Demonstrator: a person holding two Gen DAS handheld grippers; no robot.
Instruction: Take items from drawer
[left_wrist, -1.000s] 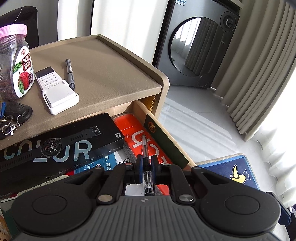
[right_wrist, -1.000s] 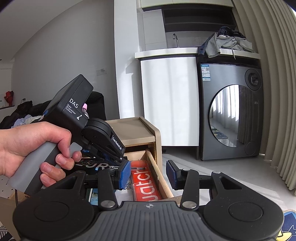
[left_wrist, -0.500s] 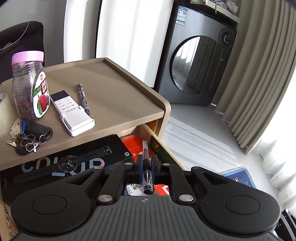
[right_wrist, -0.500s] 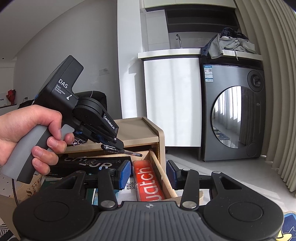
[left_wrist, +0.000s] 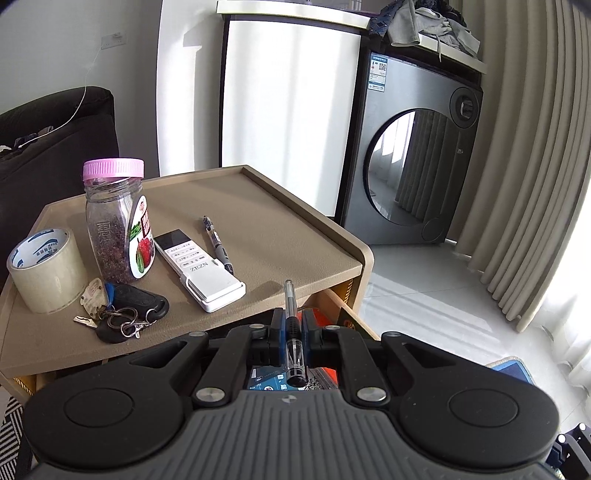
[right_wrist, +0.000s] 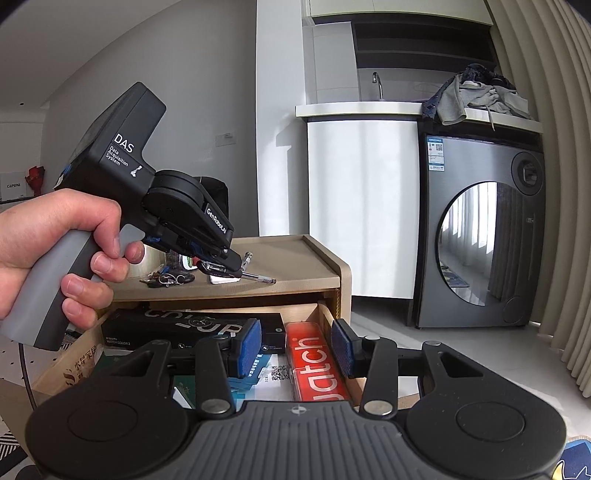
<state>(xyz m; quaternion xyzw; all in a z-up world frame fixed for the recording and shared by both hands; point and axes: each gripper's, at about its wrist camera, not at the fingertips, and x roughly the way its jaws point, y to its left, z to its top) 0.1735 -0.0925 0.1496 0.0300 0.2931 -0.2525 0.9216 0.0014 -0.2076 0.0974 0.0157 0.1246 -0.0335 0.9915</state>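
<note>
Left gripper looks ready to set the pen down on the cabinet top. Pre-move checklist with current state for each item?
1. Grip: left gripper shut on the pen, pen lies along the fingers. Ok.
2. Pen clear of the drawer: held above the cabinet top's front edge. Ok.
3. Landing spot: bare surface right of the white remote and the other pen. Ok.
4. Clutter: jar, tape roll and keys sit to the left, away from that spot. Ok.
5. Right gripper: open, empty, over the drawer, apart from the left. Ok.
6. Pen cap or tip state: cannot tell.
</note>
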